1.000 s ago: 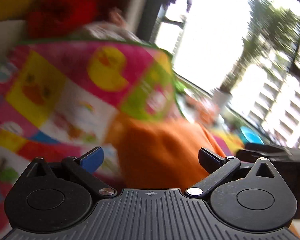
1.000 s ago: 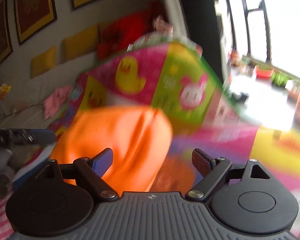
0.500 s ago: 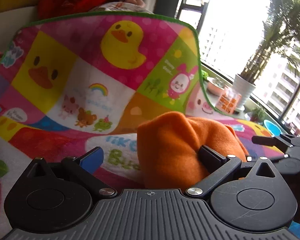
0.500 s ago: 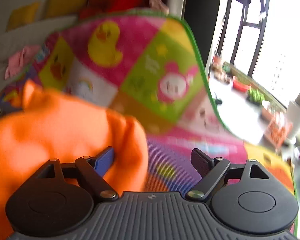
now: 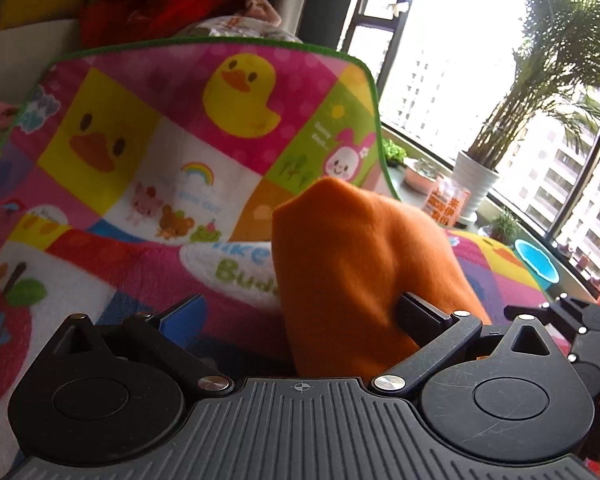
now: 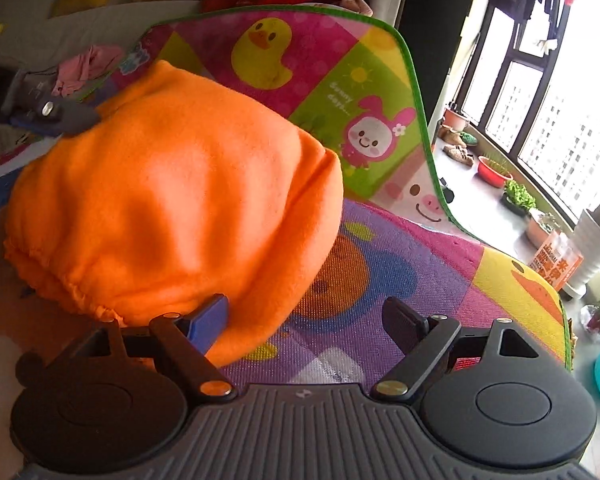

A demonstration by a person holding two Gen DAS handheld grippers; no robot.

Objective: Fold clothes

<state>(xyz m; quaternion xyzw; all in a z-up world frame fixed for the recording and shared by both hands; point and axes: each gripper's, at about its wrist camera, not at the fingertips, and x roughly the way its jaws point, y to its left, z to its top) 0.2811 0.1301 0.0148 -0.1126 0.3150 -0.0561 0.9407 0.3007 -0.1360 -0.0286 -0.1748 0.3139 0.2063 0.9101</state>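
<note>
My left tool (image 5: 300,314) and right tool (image 6: 306,314) both gape wide, gripping nothing; the bunched orange fleece garment (image 6: 172,208) touches one finger of each, at ten o'clock from the right.

Orange garment (image 5: 356,272) against open left gripper (image 5: 300,312), over cartoon mat (image 5: 140,152).

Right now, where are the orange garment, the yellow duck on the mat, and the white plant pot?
Orange garment (image 6: 172,208): right wrist view, middle of its bulging fleece.
Yellow duck (image 5: 240,96): left wrist view, on the duck's body.
White plant pot (image 5: 474,178): left wrist view, on its ribbed side.
</note>
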